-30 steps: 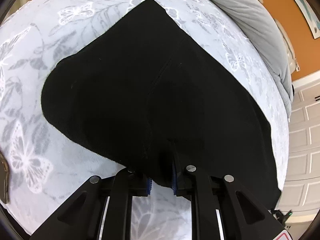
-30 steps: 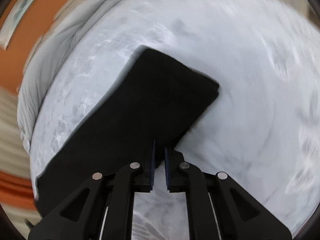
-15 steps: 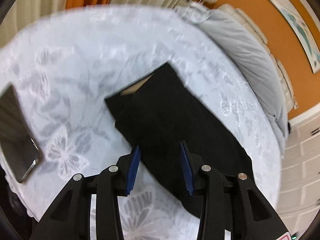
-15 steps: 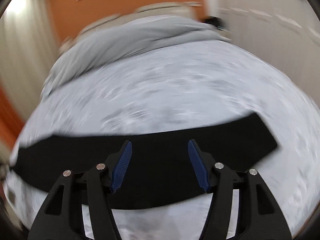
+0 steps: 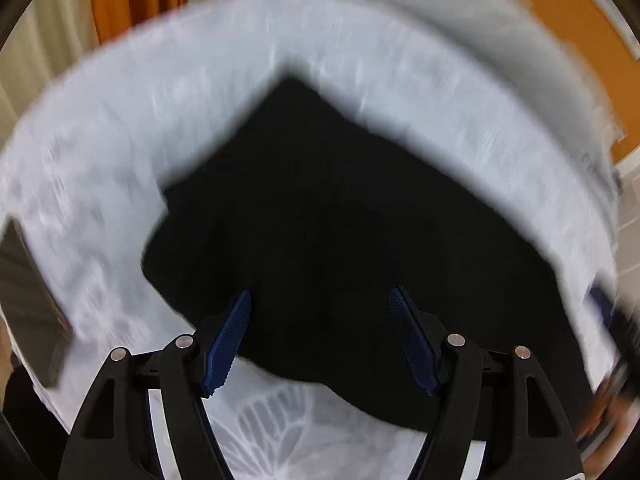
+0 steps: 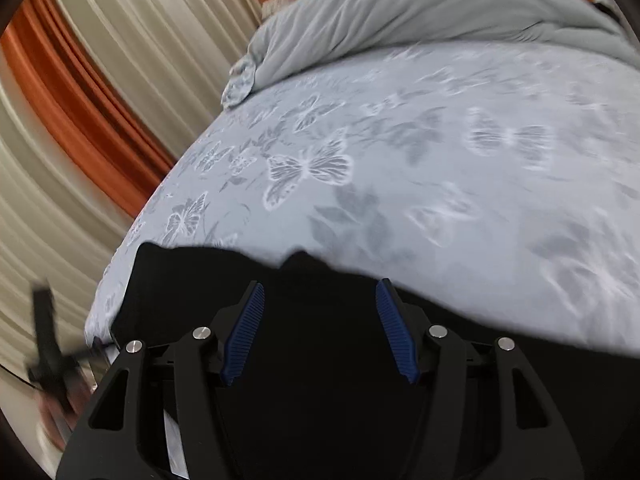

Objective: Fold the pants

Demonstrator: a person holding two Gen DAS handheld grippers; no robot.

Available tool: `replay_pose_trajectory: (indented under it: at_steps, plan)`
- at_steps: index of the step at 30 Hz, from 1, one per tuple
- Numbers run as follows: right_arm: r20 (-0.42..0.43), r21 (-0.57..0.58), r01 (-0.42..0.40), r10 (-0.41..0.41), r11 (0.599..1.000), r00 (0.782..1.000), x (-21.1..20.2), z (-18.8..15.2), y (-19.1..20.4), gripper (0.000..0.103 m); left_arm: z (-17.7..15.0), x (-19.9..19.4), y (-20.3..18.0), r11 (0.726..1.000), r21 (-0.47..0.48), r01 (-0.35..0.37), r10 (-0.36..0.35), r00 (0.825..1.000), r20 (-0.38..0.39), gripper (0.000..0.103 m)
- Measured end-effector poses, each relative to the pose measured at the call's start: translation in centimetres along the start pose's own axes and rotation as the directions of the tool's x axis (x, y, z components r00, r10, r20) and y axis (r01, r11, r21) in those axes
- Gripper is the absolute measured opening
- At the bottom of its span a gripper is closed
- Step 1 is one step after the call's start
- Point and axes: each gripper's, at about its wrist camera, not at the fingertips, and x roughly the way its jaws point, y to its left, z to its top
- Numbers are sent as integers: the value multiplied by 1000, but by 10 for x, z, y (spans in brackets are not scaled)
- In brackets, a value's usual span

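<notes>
The black pants (image 5: 328,216) lie flat on the butterfly-print bedspread (image 5: 100,152), folded lengthwise into a long band. My left gripper (image 5: 320,300) is open and empty, its blue pads spread wide above the near part of the pants. In the right wrist view the pants (image 6: 320,380) fill the bottom of the frame. My right gripper (image 6: 320,292) is open and empty, low over the cloth near its far edge. The left wrist view is blurred by motion.
A dark phone (image 5: 28,304) lies on the bedspread at the left edge. A grey duvet (image 6: 420,16) is bunched at the head of the bed. Cream and orange curtains (image 6: 80,92) hang beyond the bed's left side. The bedspread (image 6: 440,160) stretches past the pants.
Both grippers were shut on the pants a second ago and have let go and opened wide. Both have swung round; the left one has come lower over the cloth.
</notes>
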Motion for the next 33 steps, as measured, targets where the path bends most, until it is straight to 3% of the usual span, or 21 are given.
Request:
replay_pose_trajectory:
  at_steps: [2,4,7,12,15,16,18,20,22,24,26,28,30,31,32,33]
  plan:
    - [-40,21,13,-12,1000,999,26,16,-1,57,-5,12,0,999,39,-38,39,999,-34,67]
    - [-138,54,13,-5,998,990,58,24,-7,57,-11,9,-6,991,113,-73,75,997,-19,70]
    - [-270,17,-50,52,999,961,79,16,4,52,-16,12,-9,971,211,-114,115,993,7,74]
    - [-372,-111,-95,47,989,927,87,-5,29,52,-23,15,-13,953,267,-145,139,989,41,79]
    - [-388,-12,-131,116,991,914,107,8,13,52,-23,15,-15,956,257,-141,137,990,34,79]
    - [-383,57,-160,170,985,908,114,15,3,52,-21,19,-17,958,251,-140,136,990,31,79]
    - [-366,155,-202,246,967,897,122,23,-10,33,-9,26,-18,964,231,-129,128,992,20,79]
    - [-327,193,-245,298,950,897,117,28,-17,21,-1,23,-14,974,197,-108,107,994,15,78]
    - [-249,208,-295,342,932,906,106,35,-25,19,4,24,-13,980,174,-101,99,995,23,79]
    - [-201,228,-283,329,932,923,109,34,-42,18,8,28,-17,978,173,-113,110,994,30,82]
    - [-217,286,-268,335,920,917,121,26,-55,17,8,30,-25,972,183,-149,141,988,57,83]
    - [-146,335,-313,377,889,914,108,25,-59,18,6,25,-27,969,188,-163,149,985,87,83]
    - [-108,246,-318,351,916,930,86,21,-44,18,6,7,-22,980,161,-118,96,986,138,83]
    - [-93,164,-280,297,946,950,73,18,-35,20,9,-6,-16,983,146,-108,81,980,183,83]
    - [-47,84,-221,225,972,973,58,15,-27,33,11,-16,-10,984,134,-121,89,971,223,83]
    - [28,5,-143,142,990,989,39,12,-20,60,16,-22,-2,982,114,-153,119,959,258,83]
